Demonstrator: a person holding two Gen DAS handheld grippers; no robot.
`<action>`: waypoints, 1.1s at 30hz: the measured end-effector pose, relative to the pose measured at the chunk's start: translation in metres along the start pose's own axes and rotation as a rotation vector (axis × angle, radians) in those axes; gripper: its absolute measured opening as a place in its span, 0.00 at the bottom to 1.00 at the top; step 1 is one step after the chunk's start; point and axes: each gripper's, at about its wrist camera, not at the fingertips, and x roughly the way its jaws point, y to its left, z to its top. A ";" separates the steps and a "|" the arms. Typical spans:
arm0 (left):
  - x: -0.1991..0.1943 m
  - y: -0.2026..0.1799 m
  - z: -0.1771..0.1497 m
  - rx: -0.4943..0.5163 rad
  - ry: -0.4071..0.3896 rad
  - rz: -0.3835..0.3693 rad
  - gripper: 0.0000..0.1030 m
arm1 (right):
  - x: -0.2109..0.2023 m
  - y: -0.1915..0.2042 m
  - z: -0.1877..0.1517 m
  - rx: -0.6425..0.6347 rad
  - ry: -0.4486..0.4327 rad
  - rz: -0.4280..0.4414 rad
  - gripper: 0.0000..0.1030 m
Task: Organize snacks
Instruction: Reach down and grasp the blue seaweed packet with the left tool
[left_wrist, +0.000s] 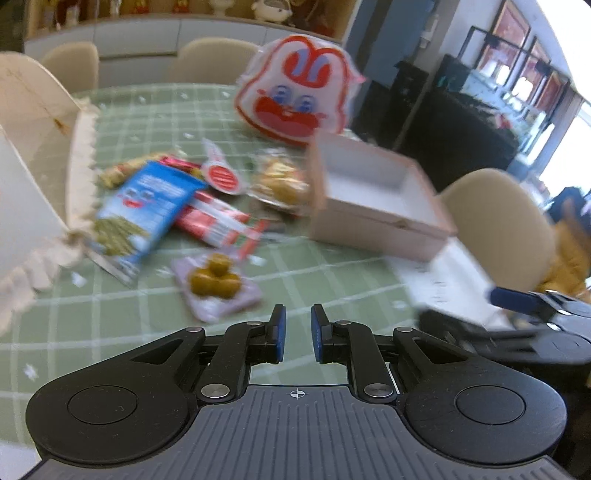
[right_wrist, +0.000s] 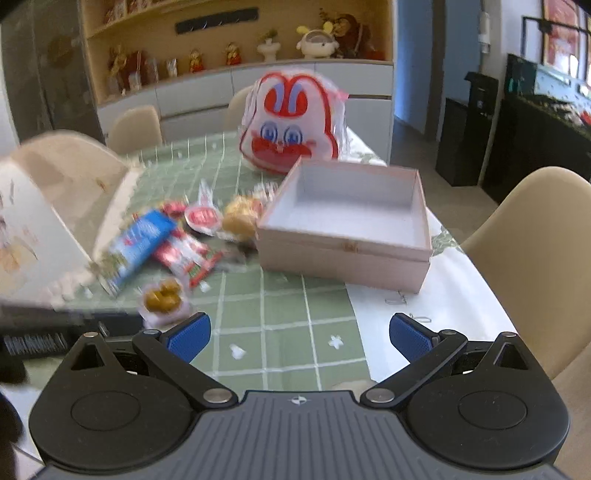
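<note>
Left wrist view is showing the left tool (left_wrist: 297, 332) hovering narrow and empty; snack packets (left_wrist: 173, 206) are lying at ten o'clock beside the open pink cardboard box (right_wrist: 345, 221). Right tool (right_wrist: 299, 338) is gaping wide, likely approaching a first pickup.

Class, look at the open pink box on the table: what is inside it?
The pink box shows only its bare pale floor and walls; no snacks visible. The near wall hides the strip of floor right behind it.
</note>
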 end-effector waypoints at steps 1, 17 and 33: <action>0.004 0.004 0.000 0.020 -0.008 0.036 0.17 | 0.006 0.001 -0.005 -0.013 0.020 -0.008 0.99; 0.080 0.049 0.021 0.047 0.025 0.142 0.18 | 0.041 0.004 -0.022 -0.038 0.156 0.090 0.83; 0.099 0.036 0.027 0.205 0.080 0.069 0.28 | 0.062 0.003 -0.039 -0.014 0.261 0.164 0.96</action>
